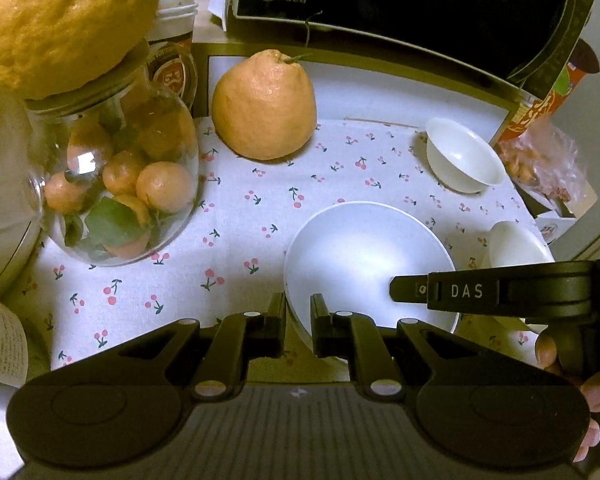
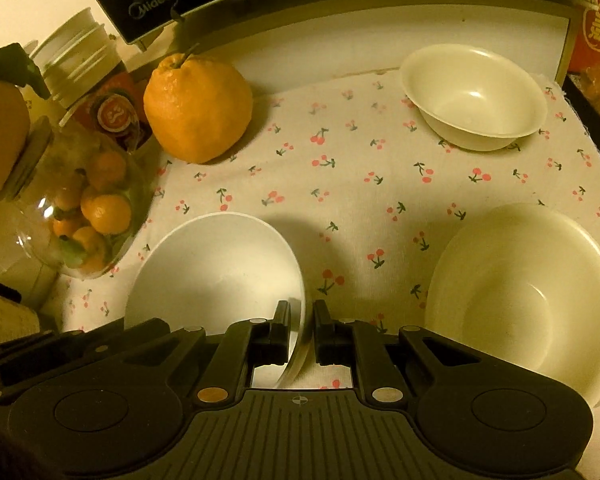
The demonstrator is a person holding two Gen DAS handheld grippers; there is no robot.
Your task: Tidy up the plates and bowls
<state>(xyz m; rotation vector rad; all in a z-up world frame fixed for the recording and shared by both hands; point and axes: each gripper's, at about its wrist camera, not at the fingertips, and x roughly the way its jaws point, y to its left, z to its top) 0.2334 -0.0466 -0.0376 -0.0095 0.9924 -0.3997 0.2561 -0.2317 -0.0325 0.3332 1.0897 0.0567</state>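
Left wrist view: left gripper [image 1: 298, 322] low in centre frame, jaws narrowed astride the near rim of a shallow white dish [image 1: 364, 258], one finger outside the wall, the other inside; clamped on that rim by the look of it, contact itself partly hidden. Right gripper [image 1: 404, 290] reaching in from the right edge over the same dish, state impossible to tell from this angle. Small white bowl [image 1: 466, 158] at upper right, upright and alone on the cherry-print cloth [image 1: 240, 216]. Another white bowl [image 1: 516, 246] at right, half hidden behind the right gripper. Nothing stacked yet.

Right wrist view: right gripper [image 2: 303, 326] at lower centre, jaws closed in on the right-hand rim of the dish [image 2: 216, 268], rim edge visible between the fingers; gripping it, as far as can be judged. Large cream bowl [image 2: 520, 300] at lower right, well apart from the dish. Small bowl [image 2: 474, 98] at upper right, also apart. Three pieces spread across the cloth, none nested.

Judged progress: early. First piece seized by both tools, no piece yet gathered; nesting or grouping of all three left to do.
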